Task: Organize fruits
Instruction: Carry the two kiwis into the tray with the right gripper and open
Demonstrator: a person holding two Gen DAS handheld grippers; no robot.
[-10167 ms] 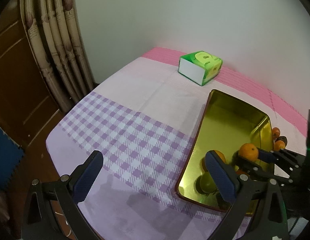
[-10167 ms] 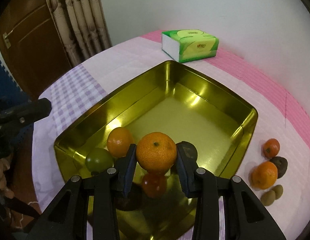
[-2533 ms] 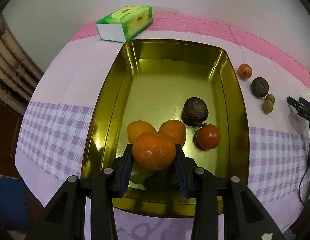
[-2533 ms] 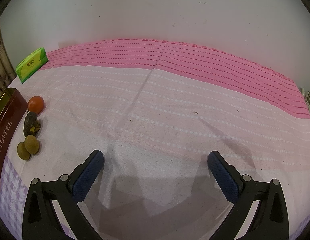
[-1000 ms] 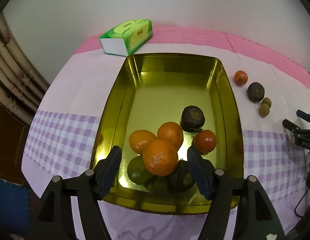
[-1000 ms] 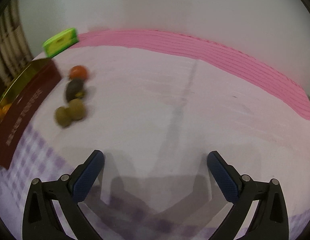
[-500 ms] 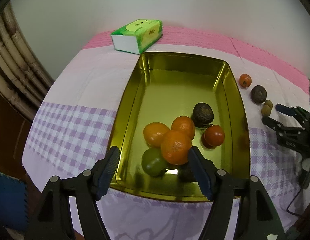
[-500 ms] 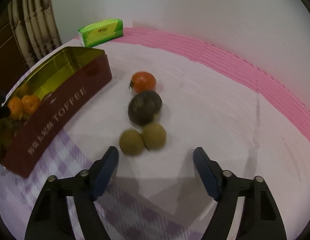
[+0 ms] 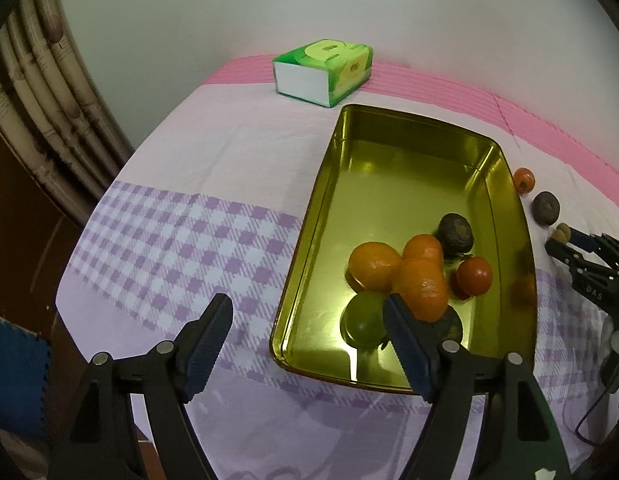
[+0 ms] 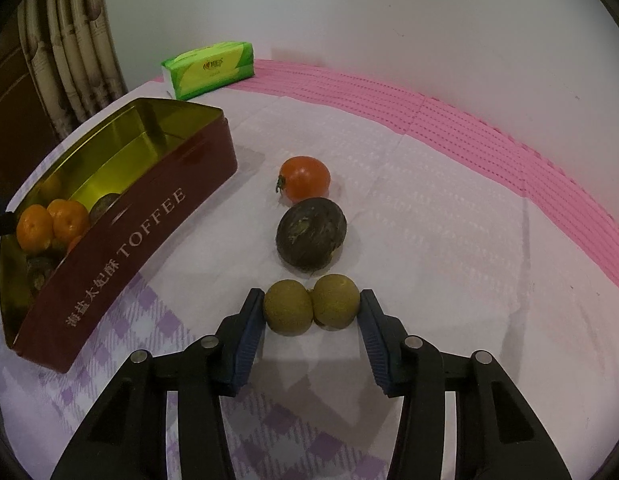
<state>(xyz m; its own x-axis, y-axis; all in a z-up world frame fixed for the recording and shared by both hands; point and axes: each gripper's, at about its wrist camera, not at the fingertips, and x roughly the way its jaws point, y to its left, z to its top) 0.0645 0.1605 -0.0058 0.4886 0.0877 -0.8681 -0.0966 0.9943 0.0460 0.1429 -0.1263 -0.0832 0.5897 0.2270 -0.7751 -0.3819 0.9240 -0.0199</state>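
A gold-lined tin marked TOFFEE holds several fruits: oranges, a green fruit, a red tomato and dark fruits. My left gripper is open and empty, near the tin's front left corner. My right gripper is closed around two small brown-green fruits on the cloth, pads touching both sides. A dark passion fruit and a small orange-red tomato lie just beyond them.
A green tissue box stands by the wall, also in the right wrist view. The cloth is white with a purple check and a pink band at the back. A curtain hangs left of the table.
My left gripper let go of the orange onto the pile in the tin and drew back to the left. My right gripper swung to the loose fruits and closed around the two small ones.
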